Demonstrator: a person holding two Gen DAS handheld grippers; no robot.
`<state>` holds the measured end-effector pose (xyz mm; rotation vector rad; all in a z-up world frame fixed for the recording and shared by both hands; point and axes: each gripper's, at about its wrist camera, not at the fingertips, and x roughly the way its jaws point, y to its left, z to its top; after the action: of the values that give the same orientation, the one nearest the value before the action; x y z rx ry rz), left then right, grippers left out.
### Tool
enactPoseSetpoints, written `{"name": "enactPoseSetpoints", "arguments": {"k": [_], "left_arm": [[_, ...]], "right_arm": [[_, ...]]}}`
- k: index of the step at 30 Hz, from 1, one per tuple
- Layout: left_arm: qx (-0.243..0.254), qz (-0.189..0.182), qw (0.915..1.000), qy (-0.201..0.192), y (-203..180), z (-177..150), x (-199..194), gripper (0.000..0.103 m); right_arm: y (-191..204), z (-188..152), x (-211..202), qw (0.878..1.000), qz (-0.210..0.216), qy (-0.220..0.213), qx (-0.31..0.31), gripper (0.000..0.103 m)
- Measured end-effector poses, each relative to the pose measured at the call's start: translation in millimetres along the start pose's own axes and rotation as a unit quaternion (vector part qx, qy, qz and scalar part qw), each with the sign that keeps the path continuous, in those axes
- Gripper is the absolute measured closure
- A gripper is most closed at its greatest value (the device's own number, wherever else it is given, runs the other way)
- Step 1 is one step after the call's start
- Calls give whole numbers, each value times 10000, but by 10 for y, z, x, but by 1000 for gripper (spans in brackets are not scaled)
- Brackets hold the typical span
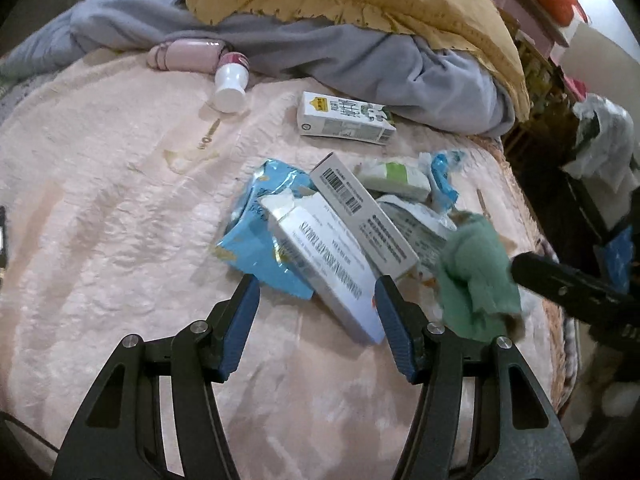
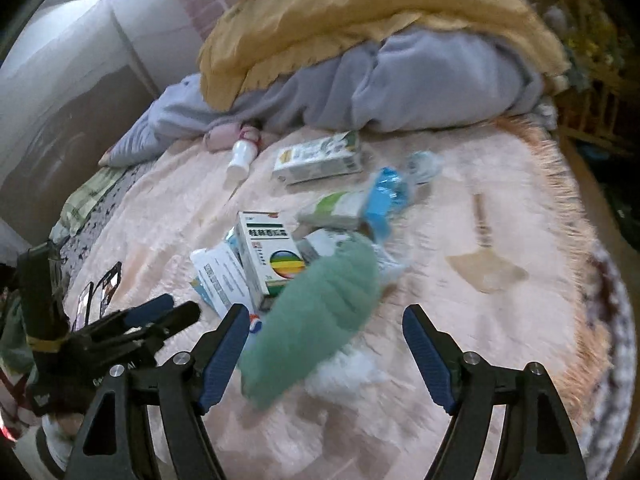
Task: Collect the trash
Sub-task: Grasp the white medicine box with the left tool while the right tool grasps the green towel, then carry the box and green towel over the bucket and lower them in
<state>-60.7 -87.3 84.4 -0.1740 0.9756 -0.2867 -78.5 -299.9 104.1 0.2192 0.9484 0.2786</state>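
Fingers of both grippers spread wide, holding nothing.

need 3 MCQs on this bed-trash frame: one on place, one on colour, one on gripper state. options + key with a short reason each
1. Where does the small white bottle lie?
A. On the pink blanket, beside the grey bedding
B. Inside the milk carton
C. Between the left gripper's fingers

2. What colour is the crumpled snack wrapper under the medicine boxes?
A. Red
B. Blue
C. Black

3. How does the left gripper stand?
A. Shut on a box
B. Shut on the green cloth
C. Open, holding nothing

Key:
1 A: the bottle rests on its side on the pink blanket, next to the grey bedding.
2 B: shiny blue foil shows beneath the medicine boxes.
3 C: both fingers are spread wide, with a box end lying between the tips but not gripped.
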Motion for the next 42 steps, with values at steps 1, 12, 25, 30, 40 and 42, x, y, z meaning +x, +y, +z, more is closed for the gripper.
{"name": "enactPoseSetpoints", "arguments": {"k": [1,12,25,30,40,42], "left_arm": [[-32,15,10000,20,10,21,67,44],[-337,-594,9977,36,65,127,341,79],[223,-757,9961,-407,-102,156,-547,86],[511,-959,9926,-534,-381,139,-779,86],[1171,-1318,9834,-423,-1242,-28,-813,86],[1315,-1354,9813,-386,-1407,-63,-789,86]], "right_arm": [[-3,28,79,9999,68,67,35,26],[-135,28,398,9973,561,268,379,47],[-23,-62,-678,9924,930,-774,209,47],[-137,-193,-934,9921,772,-936,311,47],[-505,-533,-1389,9926,222,-1122,415,47],[-611,-598,-1495,9919,84,-1182,465,47]]}}
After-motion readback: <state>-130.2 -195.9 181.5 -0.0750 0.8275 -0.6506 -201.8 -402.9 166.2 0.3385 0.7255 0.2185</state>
